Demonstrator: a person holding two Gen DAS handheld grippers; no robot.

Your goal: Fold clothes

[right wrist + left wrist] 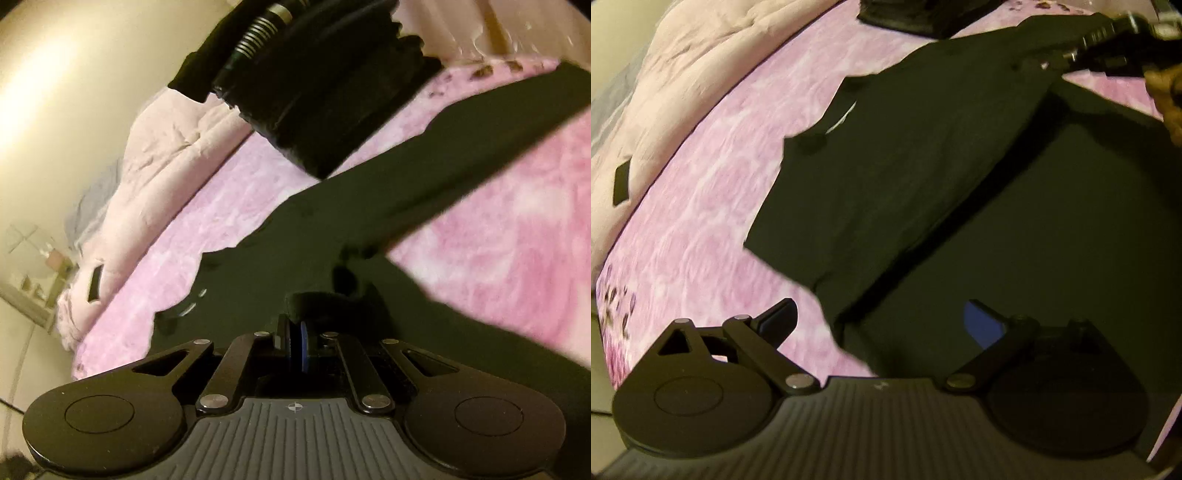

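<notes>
Cloth of a black shirt (905, 177) was spread across a pink bed cover (713, 221), with one edge folded over so that a thick seam ran diagonally through the left wrist view. The left gripper (882, 321) was held above the near edge of the shirt, its fingers (779, 317) spread wide apart; nothing was gripped between them. One finger was seen over the pink cover, just beside the ragged shirt edge, while the other, with its blue pad, was seen over the dark cloth. Whether either fingertip touched the fabric could not be told, as the picture was blurred.

In the right wrist view the right gripper (299, 350) was seen with its fingers (304, 352) pressed together, and a bunched fold of the black shirt (332, 302) was pinched at their tips. From that pinch a long strip of the shirt was stretched away toward the upper right, over the pink bed cover (498, 236). In the left wrist view the same gripper (1071, 55) was seen at the far corner of the shirt, with part of a hand (1167, 96) behind it.

A pile of dark folded clothes (332, 103) was seen on the bed beyond the shirt, and a pale rumpled duvet (166, 147) was heaped along the far side of the bed, against a cream wall (55, 92). A small black rectangular object (622, 184) lay on the duvet. No containers were seen.
</notes>
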